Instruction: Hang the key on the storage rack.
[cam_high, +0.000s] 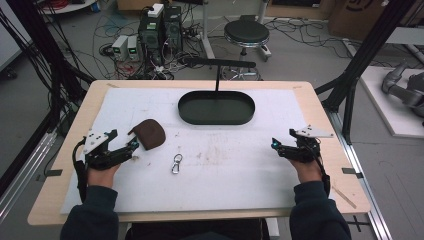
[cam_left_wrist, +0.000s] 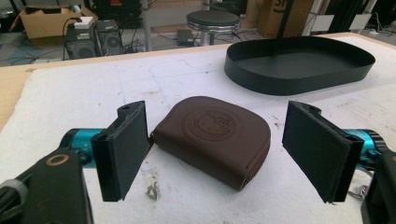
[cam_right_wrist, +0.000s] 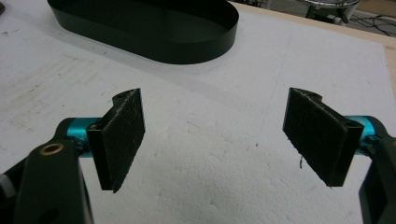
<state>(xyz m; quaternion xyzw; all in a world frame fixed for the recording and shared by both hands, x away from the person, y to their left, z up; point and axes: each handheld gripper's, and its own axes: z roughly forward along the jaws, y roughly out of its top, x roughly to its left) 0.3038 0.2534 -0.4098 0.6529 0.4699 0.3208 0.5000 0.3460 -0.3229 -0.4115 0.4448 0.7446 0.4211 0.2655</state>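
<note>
Both pads of the left gripper (cam_left_wrist: 215, 154) are sitting wide apart, gripping nothing, with the brown pouch (cam_left_wrist: 215, 137) lying flat on the white mat (cam_left_wrist: 70, 93) between them. Further out, the black oval tray (cam_left_wrist: 299, 63) is sitting empty, and the right gripper (cam_right_wrist: 215, 140) is hanging open too.

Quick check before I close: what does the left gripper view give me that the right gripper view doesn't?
Left gripper view alone: the brown pouch lying between the open jaws of the left gripper, one corner close to one pad, and the stool beyond the table. Right gripper view alone: the right gripper, open over bare white mat. Both: the black oval tray farther back on the mat.
</note>
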